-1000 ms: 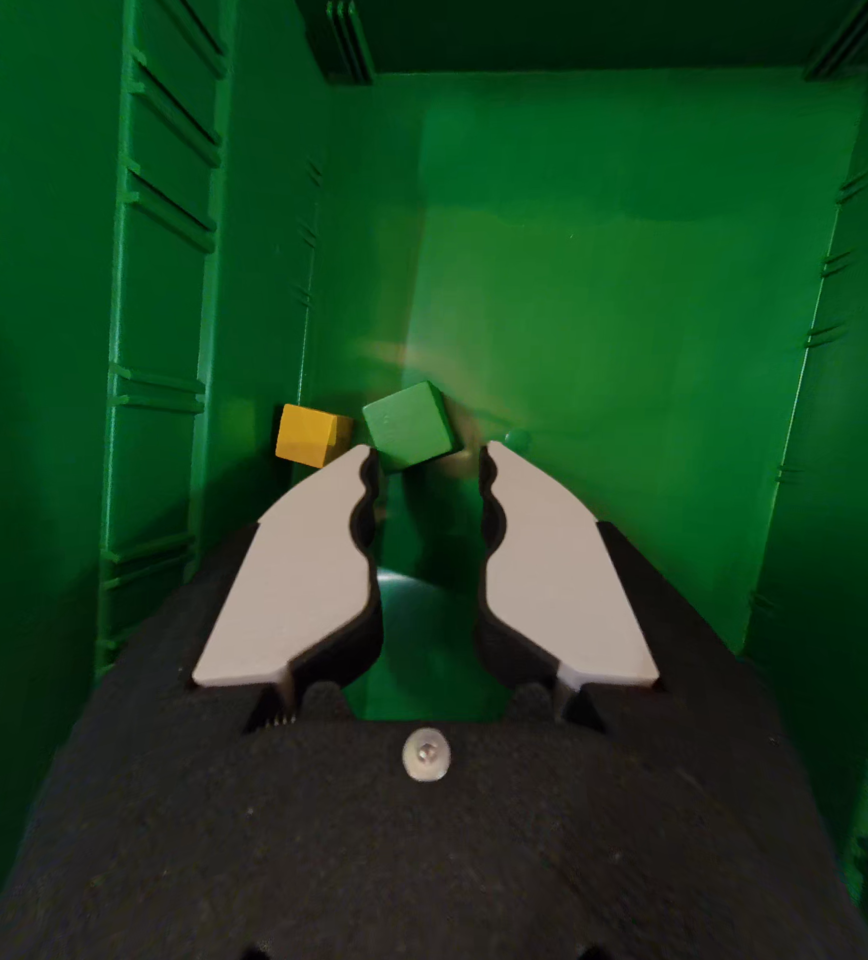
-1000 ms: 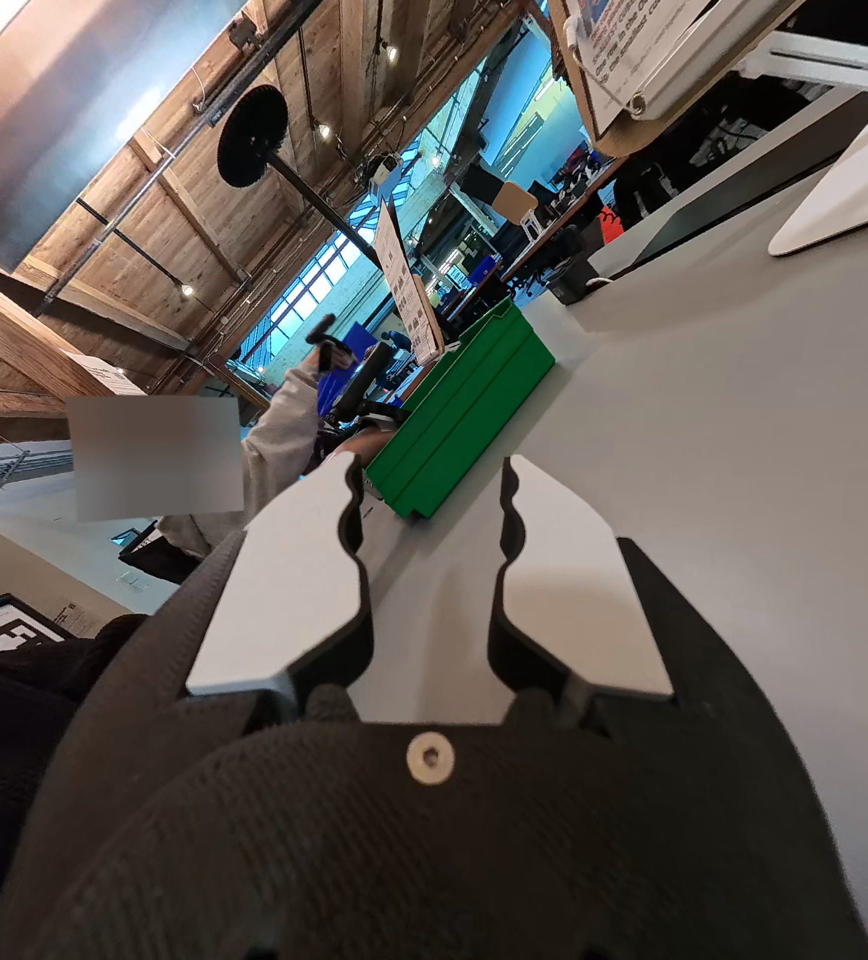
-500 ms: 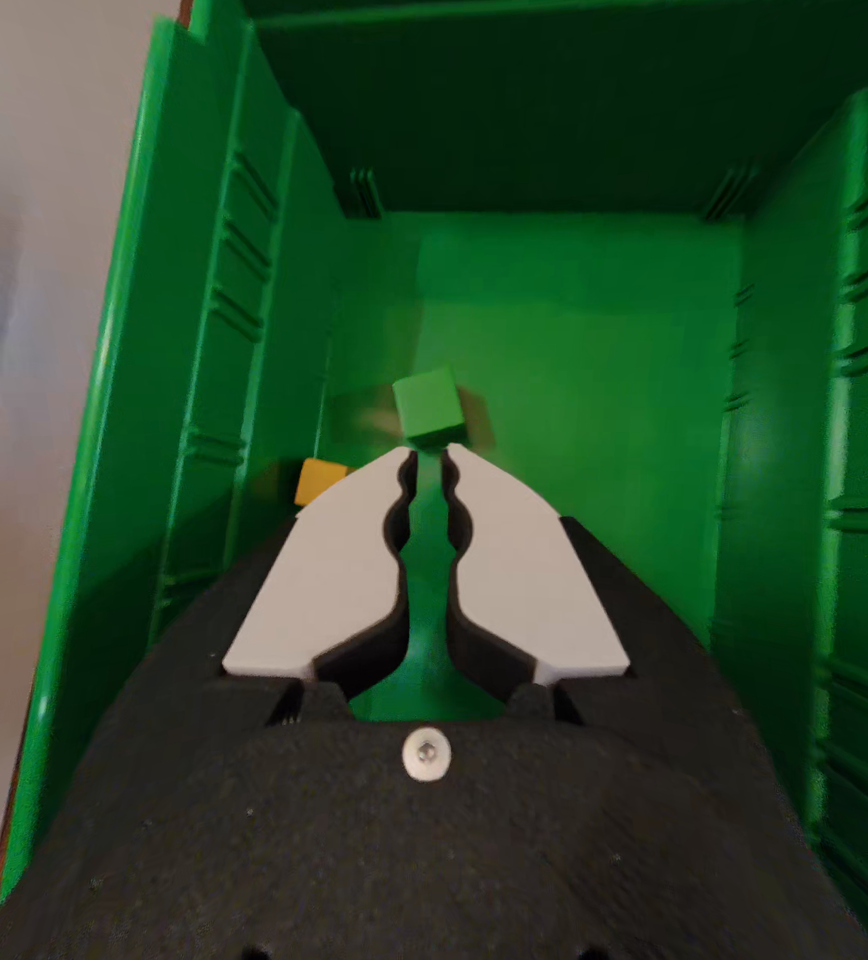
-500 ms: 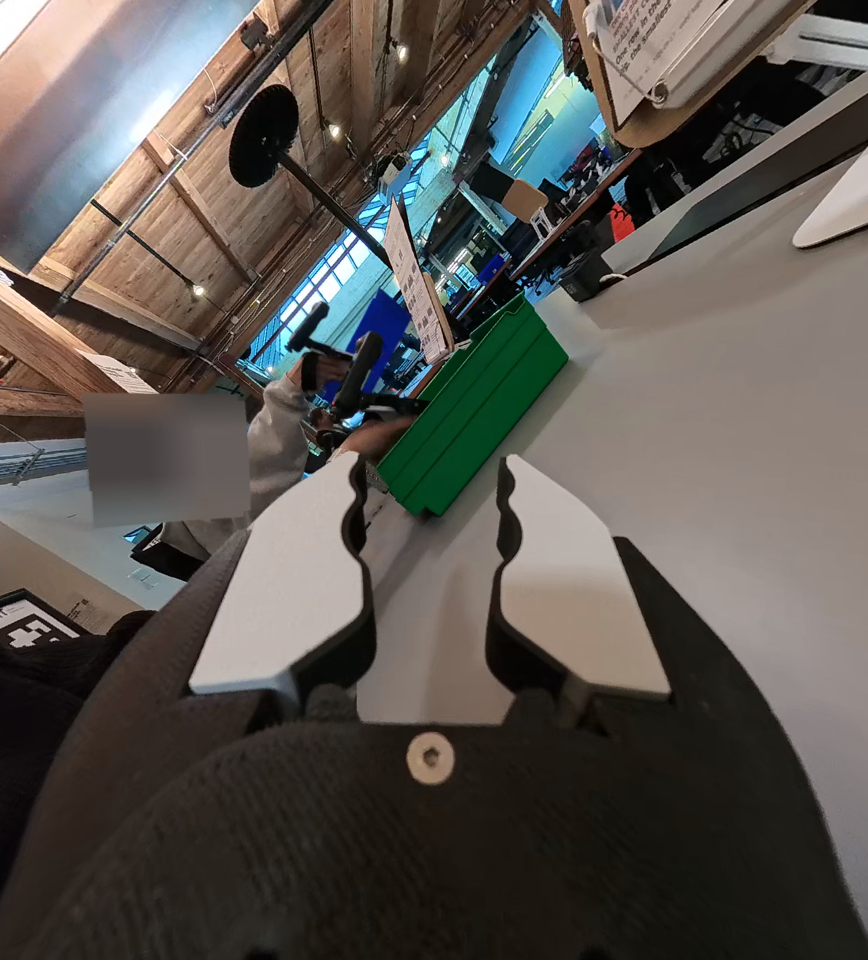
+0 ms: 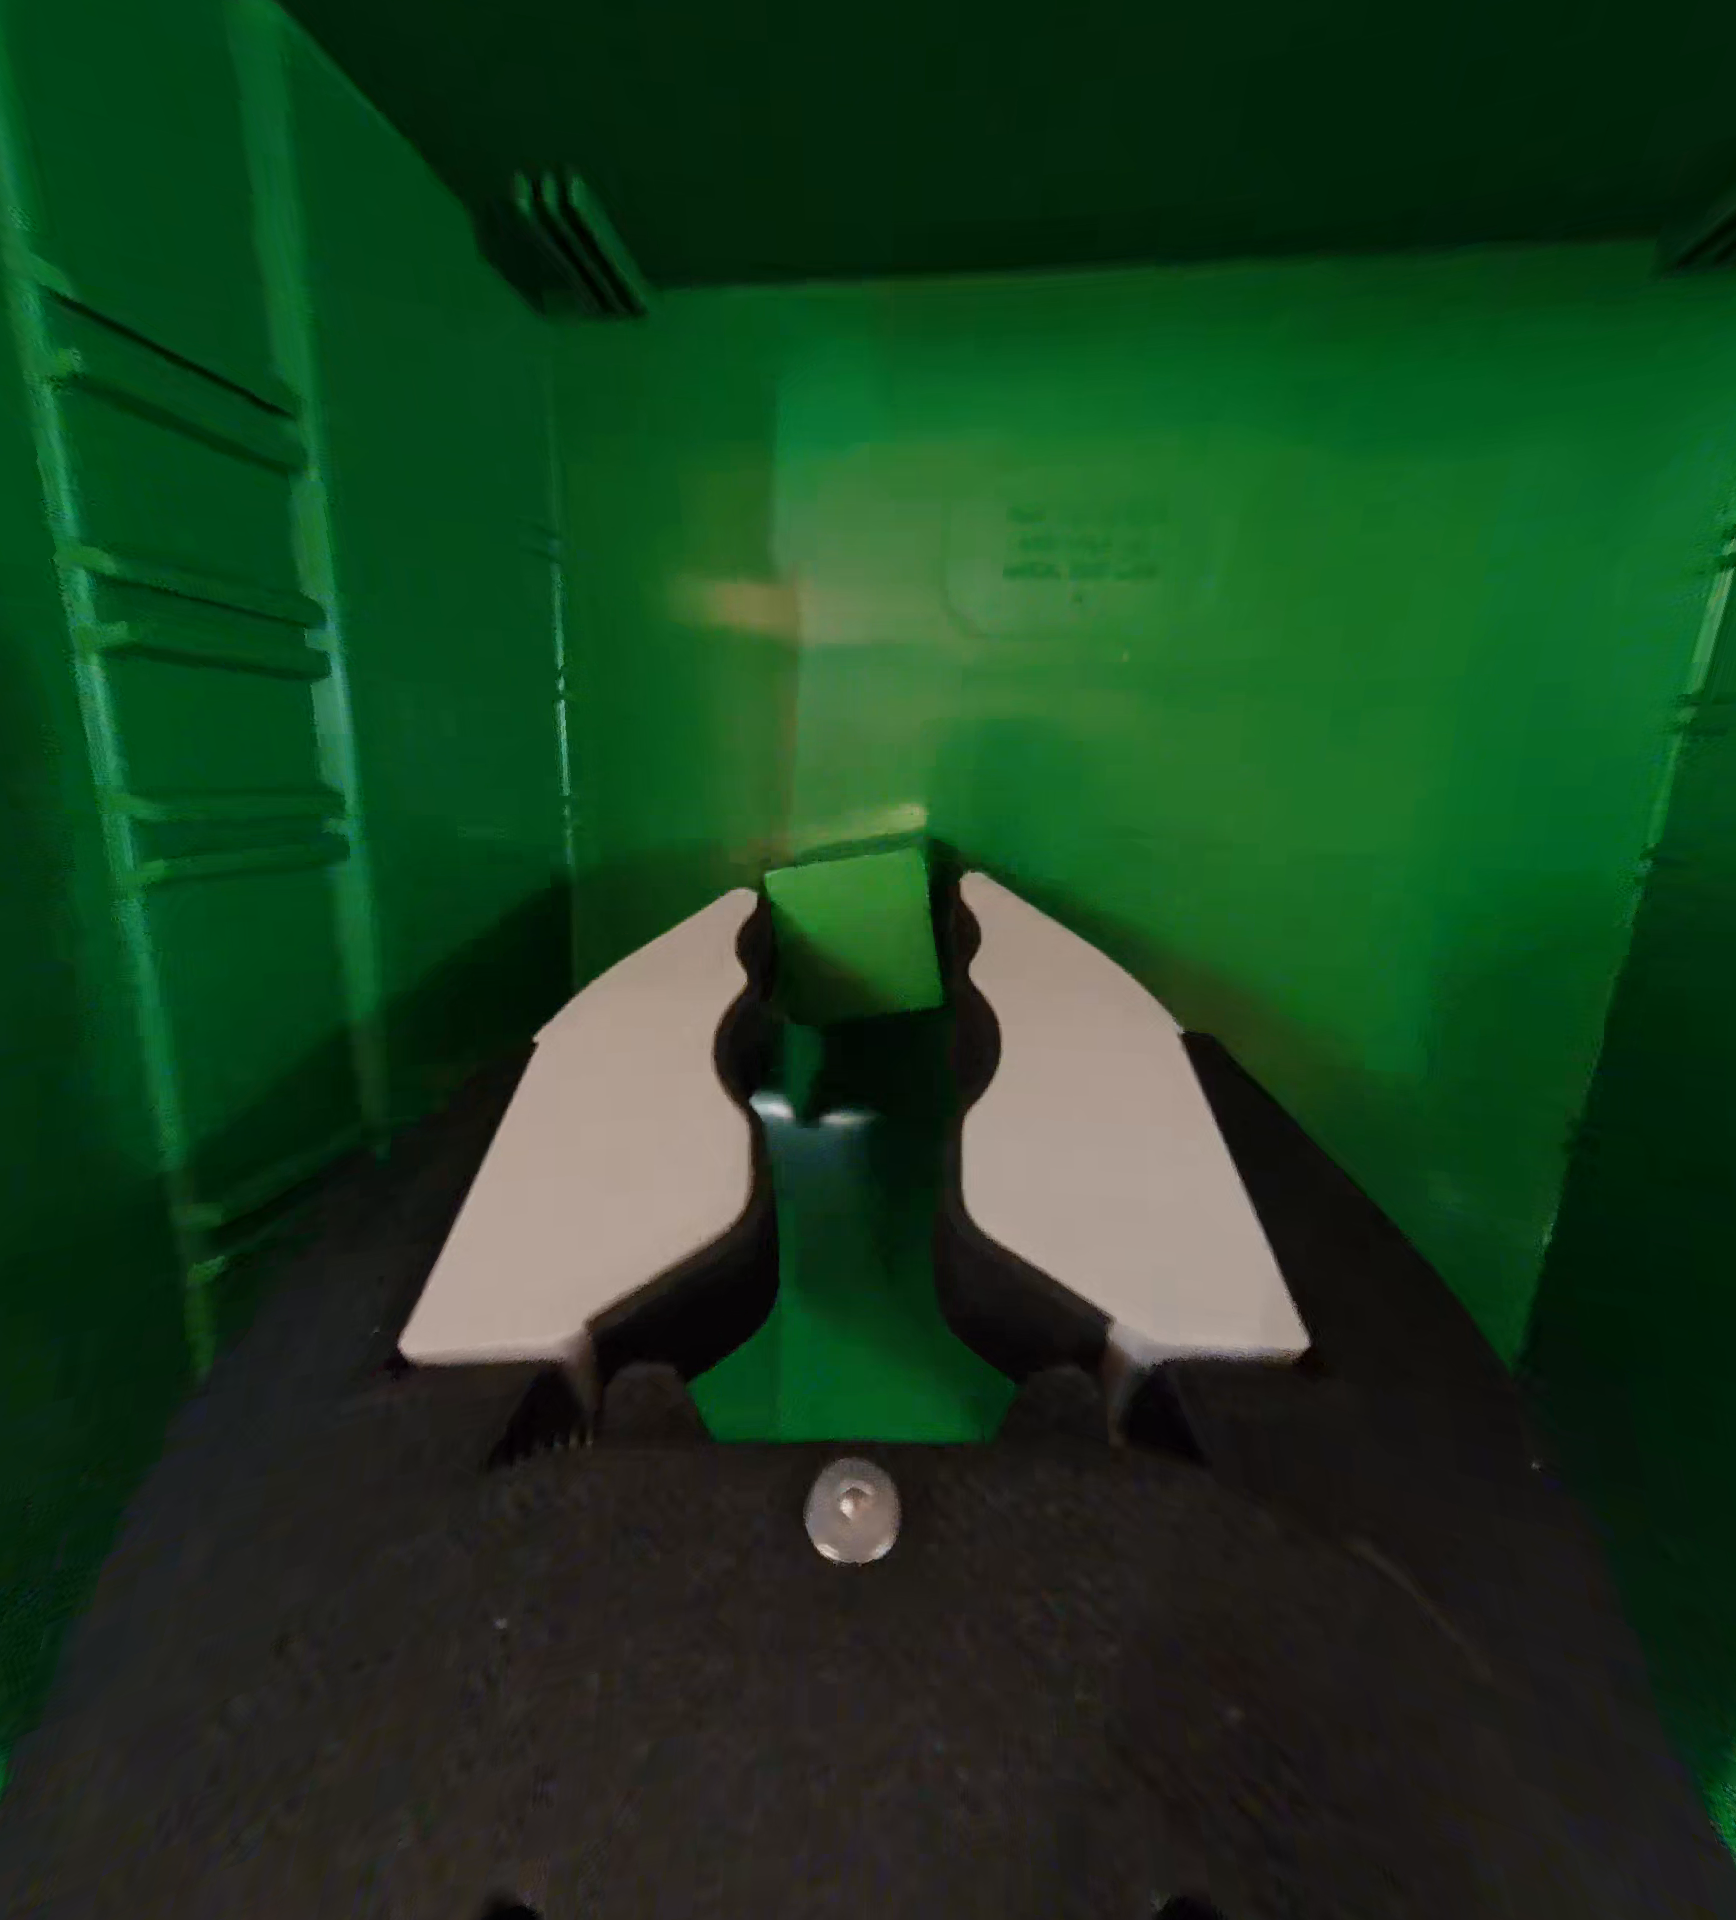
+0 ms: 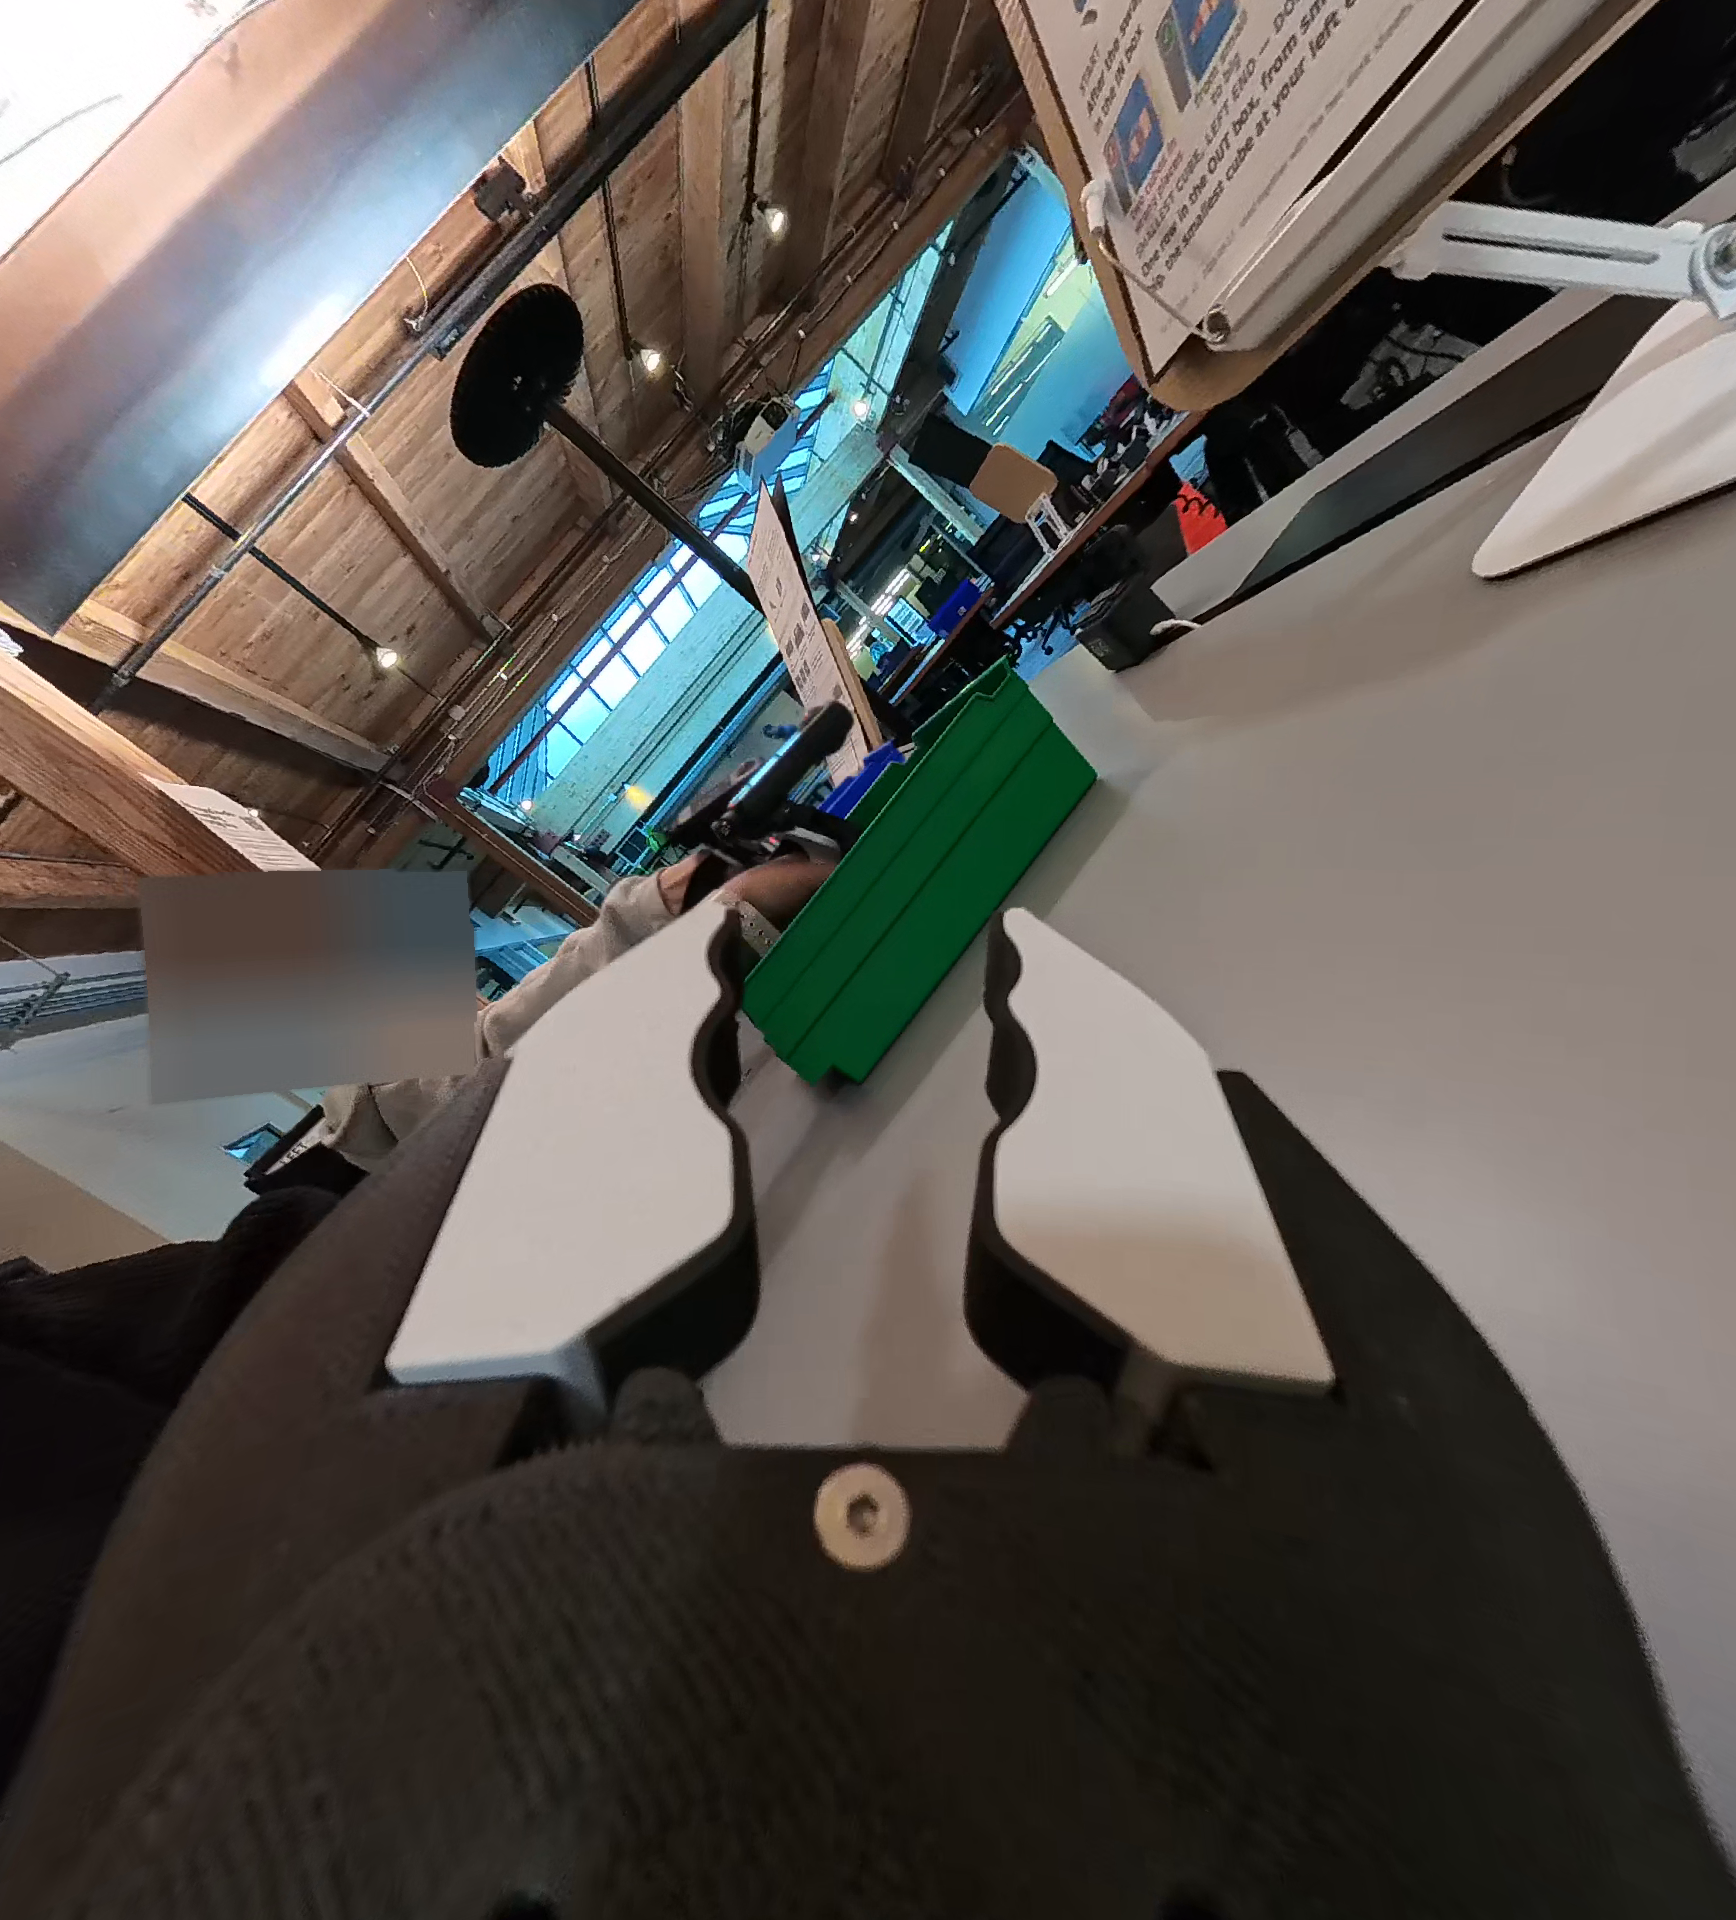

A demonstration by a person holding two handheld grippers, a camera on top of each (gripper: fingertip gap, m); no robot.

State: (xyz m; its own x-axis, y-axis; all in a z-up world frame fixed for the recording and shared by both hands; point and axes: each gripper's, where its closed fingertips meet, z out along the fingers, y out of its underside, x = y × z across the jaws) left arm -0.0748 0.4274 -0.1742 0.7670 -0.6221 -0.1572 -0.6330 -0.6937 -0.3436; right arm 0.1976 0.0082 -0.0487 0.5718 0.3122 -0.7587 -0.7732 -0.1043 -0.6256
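Note:
My left gripper is deep inside a green bin. A small green cube sits tilted between its fingertips, and both pads press on the cube's sides. The yellow cube seen earlier is out of sight. My right gripper is open and empty, held low over a grey table and pointing at the same green bin from outside. In the right wrist view the left gripper's black handle and a person's light sleeve reach into the bin.
The bin's ribbed walls close in on both sides of the left gripper. On the table behind the bin are a white stand base, a small black box and a board with a printed sheet.
The left gripper's fingers were nearly together short of the green cube half a second ago; they now sit spread around it, deeper in the bin. The yellow cube left the view. The right gripper barely moved.

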